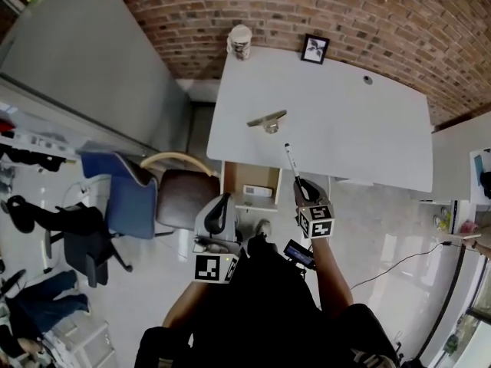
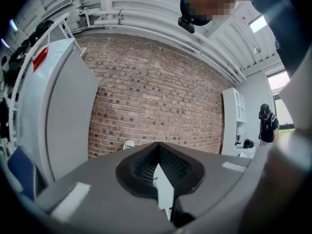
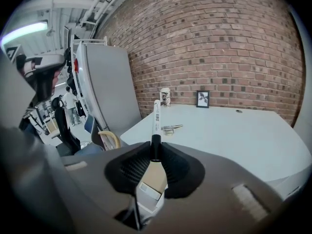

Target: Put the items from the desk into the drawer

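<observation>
Head view: the right gripper (image 1: 301, 189) holds the pen (image 1: 292, 164) at the tabletop's (image 1: 360, 140) front edge, beside the open drawer (image 1: 250, 181). Left gripper view: the left gripper (image 2: 157, 147) has its fingers pressed together, empty. Right gripper view: fingers clamp the pen's dark end.

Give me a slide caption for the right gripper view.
Right gripper shut on a white marker, open drawer visible past it, white desk and brick wall beyond.

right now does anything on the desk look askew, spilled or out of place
Nothing spilled or damaged. The cup and frame stand upright at the desk's back edge; a metal piece lies mid-desk. Only the marker is off the desk, clamped in the right gripper near the open drawer.
</observation>
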Demonstrator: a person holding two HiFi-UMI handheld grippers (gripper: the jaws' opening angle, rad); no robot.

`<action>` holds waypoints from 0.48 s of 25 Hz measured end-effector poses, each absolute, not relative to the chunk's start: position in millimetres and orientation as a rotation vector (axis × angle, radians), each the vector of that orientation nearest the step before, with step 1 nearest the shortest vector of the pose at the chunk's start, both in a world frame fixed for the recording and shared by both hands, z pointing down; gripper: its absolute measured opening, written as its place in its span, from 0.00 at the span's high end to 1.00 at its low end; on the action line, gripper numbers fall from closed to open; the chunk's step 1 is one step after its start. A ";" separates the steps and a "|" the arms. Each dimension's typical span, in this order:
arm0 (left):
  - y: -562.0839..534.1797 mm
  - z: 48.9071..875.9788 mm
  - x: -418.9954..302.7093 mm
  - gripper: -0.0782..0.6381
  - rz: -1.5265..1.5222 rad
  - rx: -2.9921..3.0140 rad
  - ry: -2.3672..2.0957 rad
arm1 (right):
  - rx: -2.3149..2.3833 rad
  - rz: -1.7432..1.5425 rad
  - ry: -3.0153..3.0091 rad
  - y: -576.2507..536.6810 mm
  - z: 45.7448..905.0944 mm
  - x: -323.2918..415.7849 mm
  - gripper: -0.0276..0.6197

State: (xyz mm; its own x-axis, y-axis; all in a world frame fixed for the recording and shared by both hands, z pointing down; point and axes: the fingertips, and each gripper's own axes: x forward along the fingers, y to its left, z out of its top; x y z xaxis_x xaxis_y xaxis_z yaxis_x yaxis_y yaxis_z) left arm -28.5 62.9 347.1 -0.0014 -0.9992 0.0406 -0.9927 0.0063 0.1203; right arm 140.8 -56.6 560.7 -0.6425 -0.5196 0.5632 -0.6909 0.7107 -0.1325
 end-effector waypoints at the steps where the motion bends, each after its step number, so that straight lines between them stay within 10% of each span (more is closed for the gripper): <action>1: 63.2 348.9 -34.0 0.86 -0.087 2.130 -2.143 | 0.908 0.457 -2.428 -53.6 561.8 134.5 0.85; 12: 47.3 386.0 -72.4 0.86 -0.053 2.091 -2.062 | 0.626 0.255 -2.422 -17.8 592.0 76.2 0.85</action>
